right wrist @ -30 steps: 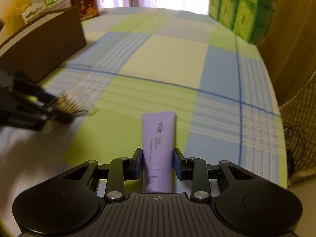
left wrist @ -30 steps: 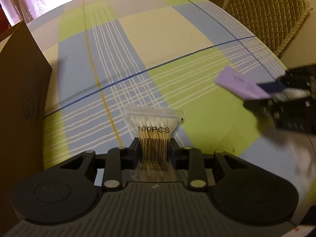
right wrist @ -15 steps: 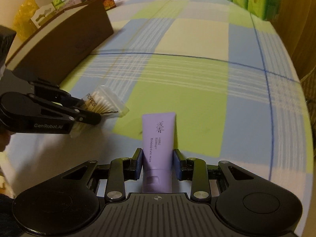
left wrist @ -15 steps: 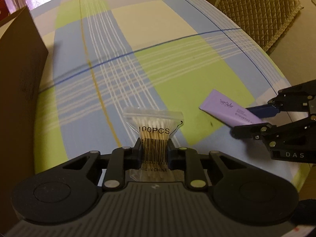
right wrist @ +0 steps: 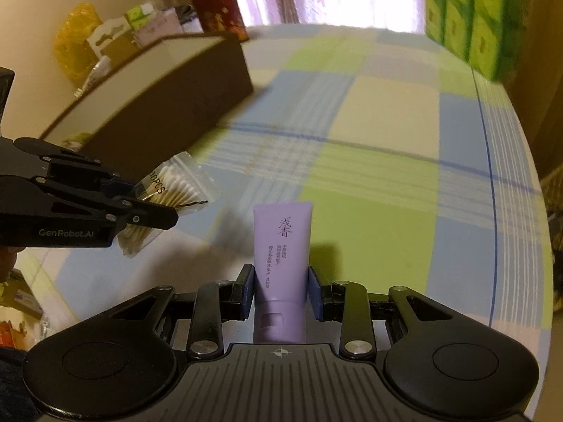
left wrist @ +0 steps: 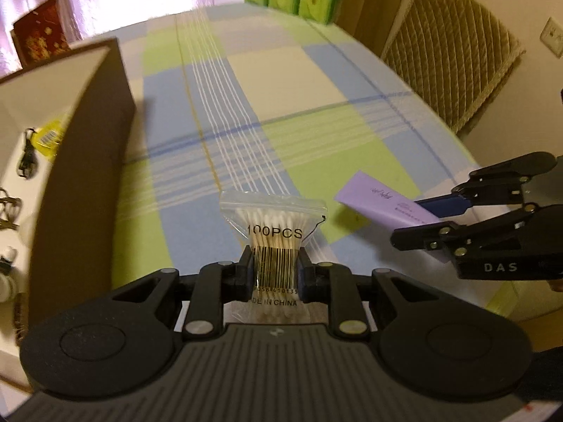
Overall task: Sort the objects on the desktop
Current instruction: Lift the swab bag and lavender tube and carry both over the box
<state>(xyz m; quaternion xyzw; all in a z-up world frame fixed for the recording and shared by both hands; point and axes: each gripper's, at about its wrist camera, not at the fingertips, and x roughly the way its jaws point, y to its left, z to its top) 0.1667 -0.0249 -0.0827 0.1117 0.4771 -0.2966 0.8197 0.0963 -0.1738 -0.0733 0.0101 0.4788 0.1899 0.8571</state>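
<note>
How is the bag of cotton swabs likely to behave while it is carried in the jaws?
The bag of cotton swabs is thin clear plastic, so probably floppy and slippery; its free top already flares above the left gripper. It looks light for its size. The packed sticks likely stiffen its middle, where the jaws pinch it.

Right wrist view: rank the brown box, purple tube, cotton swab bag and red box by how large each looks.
1. brown box
2. purple tube, though nearness to the camera inflates it
3 and 4. cotton swab bag and red box look alike; the bag is partly hidden, so unranked.
</note>
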